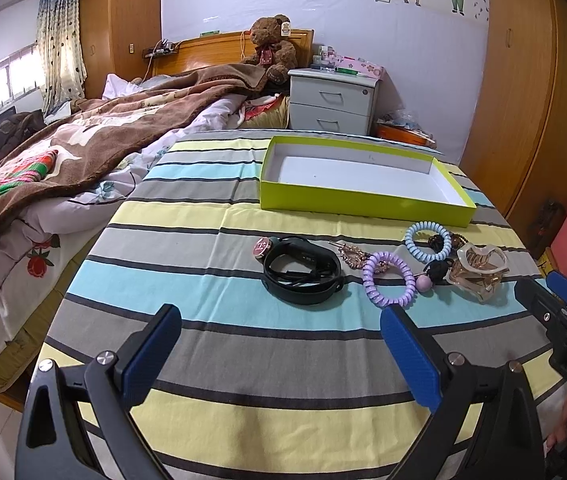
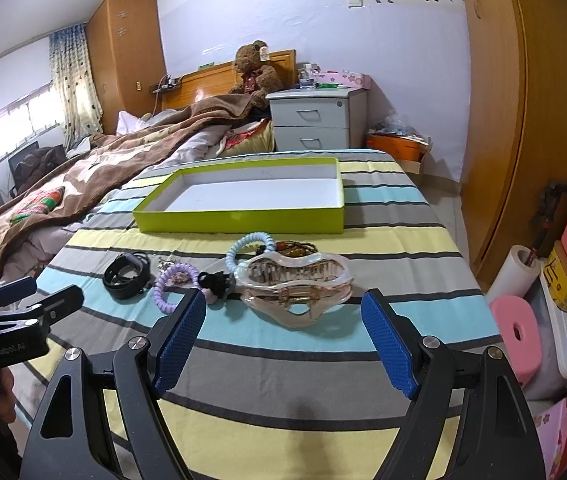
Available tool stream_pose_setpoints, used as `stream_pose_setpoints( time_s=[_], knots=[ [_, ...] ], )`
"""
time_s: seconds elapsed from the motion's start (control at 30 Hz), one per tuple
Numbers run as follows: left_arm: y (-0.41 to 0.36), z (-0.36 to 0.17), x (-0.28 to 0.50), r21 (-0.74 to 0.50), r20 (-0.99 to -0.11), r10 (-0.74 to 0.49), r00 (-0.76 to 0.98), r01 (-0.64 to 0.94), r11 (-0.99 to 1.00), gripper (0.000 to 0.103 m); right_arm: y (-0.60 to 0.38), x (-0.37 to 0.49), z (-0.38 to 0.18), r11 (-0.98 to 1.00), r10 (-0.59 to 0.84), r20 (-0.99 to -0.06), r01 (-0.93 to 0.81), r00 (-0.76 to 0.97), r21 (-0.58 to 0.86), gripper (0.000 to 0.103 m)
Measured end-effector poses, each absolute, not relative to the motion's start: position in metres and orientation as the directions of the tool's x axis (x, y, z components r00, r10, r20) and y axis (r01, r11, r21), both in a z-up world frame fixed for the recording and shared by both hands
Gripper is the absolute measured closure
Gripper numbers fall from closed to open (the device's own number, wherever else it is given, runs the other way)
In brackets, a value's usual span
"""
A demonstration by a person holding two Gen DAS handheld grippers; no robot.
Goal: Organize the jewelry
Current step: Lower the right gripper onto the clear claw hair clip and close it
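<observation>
While R fingers [image 2: 389, 346] gape — hair claw [image 2: 297, 286] between.

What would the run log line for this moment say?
left claw: open, empty | right claw: open, facing hair clip | green box: empty | accessories on striped cloth, none boxed

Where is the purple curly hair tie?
The purple hair tie lies on the striped cloth, in the middle of the jewelry pile, between the black band on its left and the clear hair claw on its right.
</observation>
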State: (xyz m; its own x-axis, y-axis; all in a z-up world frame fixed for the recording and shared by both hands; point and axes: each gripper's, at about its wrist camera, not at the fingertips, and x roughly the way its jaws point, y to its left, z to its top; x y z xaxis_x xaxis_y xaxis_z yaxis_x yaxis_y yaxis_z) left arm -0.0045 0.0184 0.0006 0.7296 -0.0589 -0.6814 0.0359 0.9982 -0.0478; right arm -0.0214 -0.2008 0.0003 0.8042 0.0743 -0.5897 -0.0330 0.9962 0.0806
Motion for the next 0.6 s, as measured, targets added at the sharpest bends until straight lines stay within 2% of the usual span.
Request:
stream_pose_setpoints(
  time_s=[0.2, 0.4, 0.53, 0.6],
  knots=[
    [0.029, -0.002, 0.006, -0.072, -0.695, -0.083, 0.714, 0.046, 0.996, 0.002, -0.211, -0.011, 0.000, 0.997, 0.026, -0.608, 0.020, 0.793, 0.070, 0.023],
    [0.042, -0.003, 0.018, -0.099, -0.712, -0.100, 0.695, 0.041, 0.994, 0.002, -0.222, 0.013, -0.005, 0.989, 0.045, -0.648, 0.057, 0.761, 0.135, 0.023],
    [0.048, -0.007, 0.024, -0.109, -0.728, -0.097, 0.679, 0.025, 0.994, 0.002, -0.228, 0.029, -0.011, 0.977, 0.073, -0.694, 0.089, 0.716, 0.195, 0.030],
    [0.051, -0.008, 0.026, -0.126, -0.733, -0.105, 0.672, 0.018, 0.992, 0.002, -0.231, 0.035, -0.015, 0.970, 0.076, -0.715, 0.114, 0.695, 0.214, 0.037]
  ],
)
